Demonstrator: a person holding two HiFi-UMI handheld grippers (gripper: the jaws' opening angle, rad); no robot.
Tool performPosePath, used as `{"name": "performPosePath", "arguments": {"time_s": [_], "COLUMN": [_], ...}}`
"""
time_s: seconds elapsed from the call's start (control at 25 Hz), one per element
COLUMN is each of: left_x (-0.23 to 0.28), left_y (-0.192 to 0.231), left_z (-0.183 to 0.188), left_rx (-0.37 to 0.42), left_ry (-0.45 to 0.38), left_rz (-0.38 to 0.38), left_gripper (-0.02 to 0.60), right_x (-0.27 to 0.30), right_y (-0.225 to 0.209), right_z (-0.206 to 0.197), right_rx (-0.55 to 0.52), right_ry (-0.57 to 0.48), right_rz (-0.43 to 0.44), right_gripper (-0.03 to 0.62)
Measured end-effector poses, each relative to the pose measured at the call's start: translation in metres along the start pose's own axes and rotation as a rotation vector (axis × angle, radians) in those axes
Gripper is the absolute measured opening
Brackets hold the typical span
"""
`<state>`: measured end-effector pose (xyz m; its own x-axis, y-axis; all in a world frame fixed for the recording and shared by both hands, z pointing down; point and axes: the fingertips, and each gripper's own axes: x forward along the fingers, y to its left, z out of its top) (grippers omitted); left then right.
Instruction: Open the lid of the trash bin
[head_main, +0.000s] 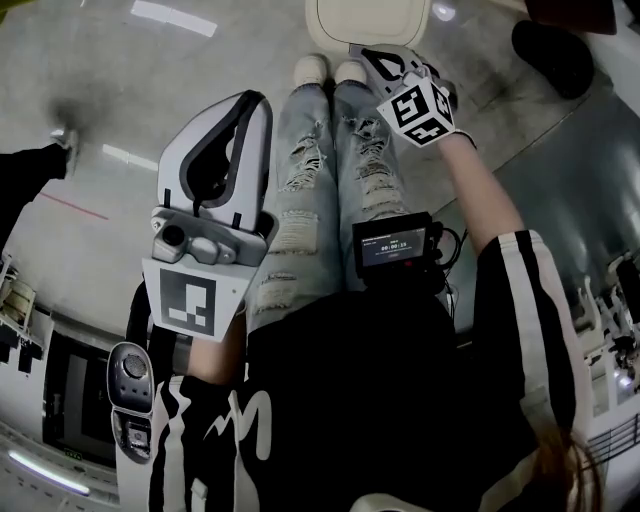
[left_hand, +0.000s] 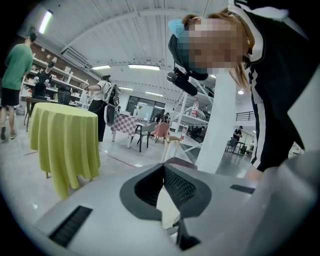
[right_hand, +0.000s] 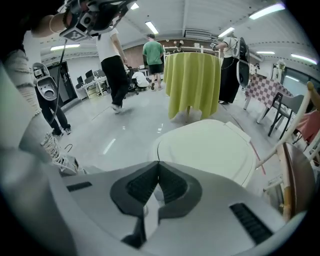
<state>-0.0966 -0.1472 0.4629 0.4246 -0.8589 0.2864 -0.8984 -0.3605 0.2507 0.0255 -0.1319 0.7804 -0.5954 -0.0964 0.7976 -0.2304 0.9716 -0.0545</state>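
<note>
The trash bin (head_main: 368, 22) stands on the floor just past the person's white shoes, its cream lid (right_hand: 210, 150) down and flat. My right gripper (head_main: 372, 52) hovers at the lid's near edge, slightly above it; in the right gripper view its dark jaws (right_hand: 159, 163) meet at the tips with nothing between them. My left gripper (head_main: 255, 100) is held off to the left over bare floor, away from the bin. In the left gripper view its jaws (left_hand: 164, 166) are closed on nothing and point out across the room.
A round table with a yellow cloth (right_hand: 192, 82) stands behind the bin, with several people walking around it. Wooden chair parts (right_hand: 295, 175) are close on the bin's right. A dark object (head_main: 552, 55) lies on the floor to the right.
</note>
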Motion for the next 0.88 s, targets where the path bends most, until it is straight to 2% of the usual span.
{"name": "performPosePath", "arguments": {"time_s": [0.56,0.88], "left_x": [0.000,0.003], "left_y": [0.003,0.003], "left_z": [-0.002,0.001], "left_rx": [-0.009,-0.012], "left_ry": [-0.006,-0.011], "left_rz": [0.003,-0.007], "left_gripper": [0.008,0.007], "right_x": [0.015,0.015], "right_y": [0.002,0.001], "right_z": [-0.020,-0.020], "right_rx": [0.034,0.093], "right_ry": [0.085,0.055], "right_rz": [-0.034,-0.095], "right_gripper": [0.009,0.011]}}
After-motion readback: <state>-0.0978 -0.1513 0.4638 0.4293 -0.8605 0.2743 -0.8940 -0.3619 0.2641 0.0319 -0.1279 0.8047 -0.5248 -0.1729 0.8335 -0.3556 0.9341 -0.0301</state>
